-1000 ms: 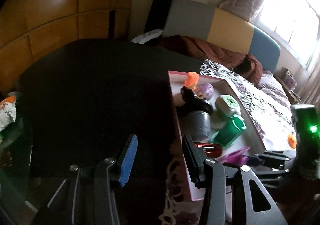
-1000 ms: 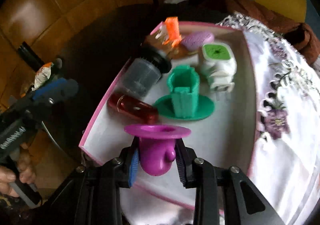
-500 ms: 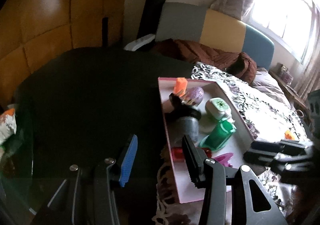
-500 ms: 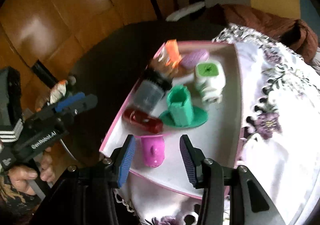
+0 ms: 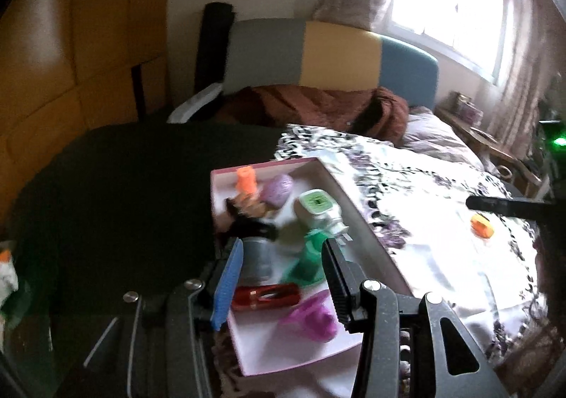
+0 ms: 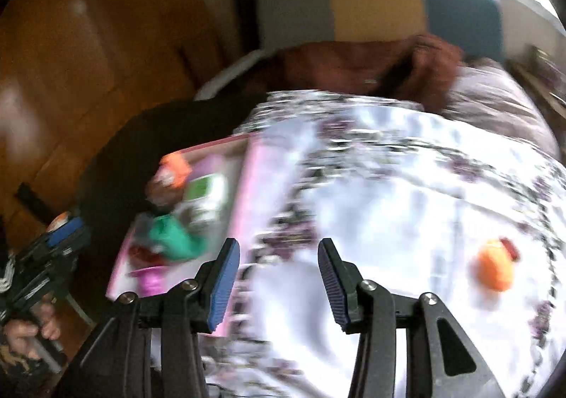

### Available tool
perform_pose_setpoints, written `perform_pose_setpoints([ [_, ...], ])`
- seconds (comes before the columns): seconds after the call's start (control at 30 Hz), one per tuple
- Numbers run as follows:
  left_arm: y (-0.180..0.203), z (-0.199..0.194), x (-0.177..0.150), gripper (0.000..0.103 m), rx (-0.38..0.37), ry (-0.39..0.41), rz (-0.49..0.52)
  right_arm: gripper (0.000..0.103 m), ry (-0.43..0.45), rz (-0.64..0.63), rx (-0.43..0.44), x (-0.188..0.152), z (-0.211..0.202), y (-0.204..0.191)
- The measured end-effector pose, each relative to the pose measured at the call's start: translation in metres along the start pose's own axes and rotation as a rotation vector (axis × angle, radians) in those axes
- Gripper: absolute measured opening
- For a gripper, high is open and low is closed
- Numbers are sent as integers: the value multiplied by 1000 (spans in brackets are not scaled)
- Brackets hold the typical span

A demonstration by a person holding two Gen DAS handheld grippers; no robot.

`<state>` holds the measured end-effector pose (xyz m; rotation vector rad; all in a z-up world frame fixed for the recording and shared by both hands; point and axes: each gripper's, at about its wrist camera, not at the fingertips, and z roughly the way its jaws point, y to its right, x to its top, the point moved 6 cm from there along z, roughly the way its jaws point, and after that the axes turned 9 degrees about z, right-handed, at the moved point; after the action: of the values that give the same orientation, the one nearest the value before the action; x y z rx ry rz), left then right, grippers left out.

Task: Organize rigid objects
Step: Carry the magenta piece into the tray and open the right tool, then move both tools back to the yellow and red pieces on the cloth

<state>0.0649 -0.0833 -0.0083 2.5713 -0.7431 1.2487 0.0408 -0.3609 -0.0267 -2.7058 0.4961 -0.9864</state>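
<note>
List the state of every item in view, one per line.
Pink-rimmed white cardboard tray: open, holding objects.
Magenta plastic funnel-shaped toy: lying on its side in the tray.
Red translucent case: lying flat in the tray.
Green plastic cup-on-base toy: tilted in the tray.
Small orange object: loose on the floral cloth, outside the tray.
Left gripper: open, empty.
Right gripper: open, empty.

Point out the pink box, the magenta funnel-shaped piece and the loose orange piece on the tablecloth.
pink box [image 5: 364, 232]: left wrist view, right wall.
magenta funnel-shaped piece [image 5: 313, 318]: left wrist view, its body.
orange piece [image 6: 493, 269]: right wrist view, its middle.
</note>
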Motion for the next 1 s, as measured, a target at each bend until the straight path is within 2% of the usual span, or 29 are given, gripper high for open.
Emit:
perform_pose_setpoints([
  [0.2,34,5,14,47,-45,5,62,46,61,129,-177,21,-17,93],
  [0.33,61,10,20,49,-81,-1,114,46,104,275,-297,24,-22,162],
  [0.43,83,15,24,50,-106,-4,152,46,131,417,-332,12,-22,205],
  [0.53,103,21,28,50,-134,-11,179,46,104,569,-349,1,-22,236],
  [0.73,151,39,31,50,-196,-39,243,46,98,676,-323,-6,-23,256],
  [1.0,210,69,25,50,-266,-99,333,46,116,721,-314,-9,-29,261],
])
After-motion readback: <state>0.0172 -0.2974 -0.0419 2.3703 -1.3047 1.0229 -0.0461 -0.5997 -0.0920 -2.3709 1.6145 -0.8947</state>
